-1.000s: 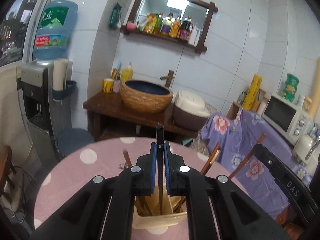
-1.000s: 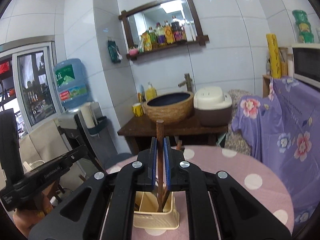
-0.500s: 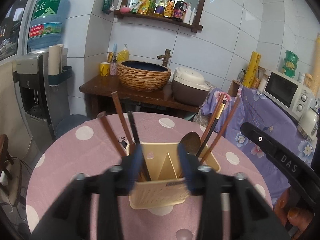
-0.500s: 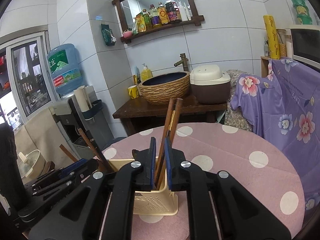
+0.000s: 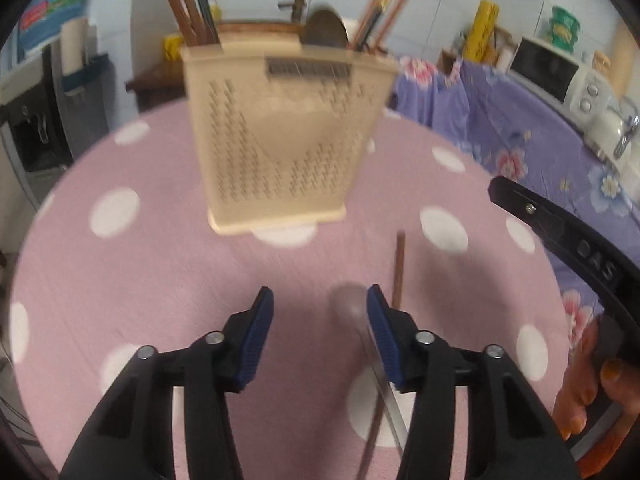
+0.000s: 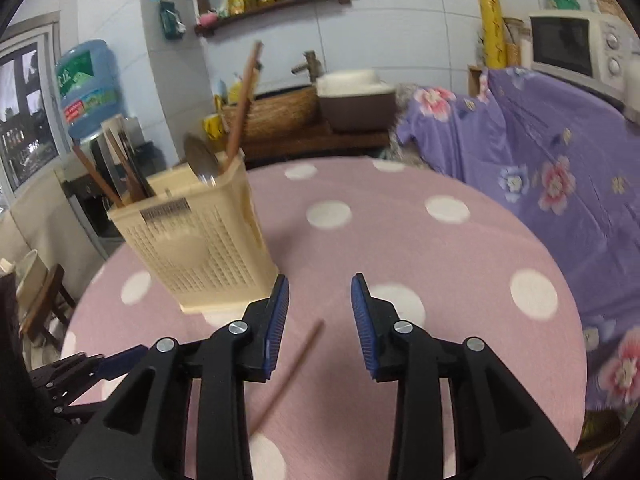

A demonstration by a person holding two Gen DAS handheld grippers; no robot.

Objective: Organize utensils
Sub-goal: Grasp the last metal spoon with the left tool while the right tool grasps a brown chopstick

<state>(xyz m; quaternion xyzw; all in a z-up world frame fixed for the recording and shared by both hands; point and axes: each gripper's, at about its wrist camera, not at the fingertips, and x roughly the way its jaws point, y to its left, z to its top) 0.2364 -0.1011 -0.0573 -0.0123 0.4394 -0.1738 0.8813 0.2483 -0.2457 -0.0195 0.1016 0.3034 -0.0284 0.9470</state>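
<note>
A cream perforated utensil holder [image 5: 280, 136] stands on the pink dotted table [image 5: 120, 272]; it also shows in the right wrist view [image 6: 196, 248]. It holds several chopsticks and a spoon [image 6: 202, 160]. My left gripper [image 5: 320, 312] is open and empty, low over the table. A metal spoon [image 5: 352, 308] and a brown chopstick [image 5: 398, 268] lie by its right finger. My right gripper [image 6: 320, 308] is open and empty, with a brown chopstick [image 6: 292, 372] lying on the table between its fingers.
A purple floral cloth [image 6: 560, 152] covers the counter on the right, with a microwave [image 6: 576, 48] on it. A wooden stand with a basket sink [image 6: 276, 112] is behind the table. A water dispenser [image 6: 88, 88] is at the left.
Both grippers opened, released their utensils into the holder and dropped low toward the table. Utensils lying on the table came into view.
</note>
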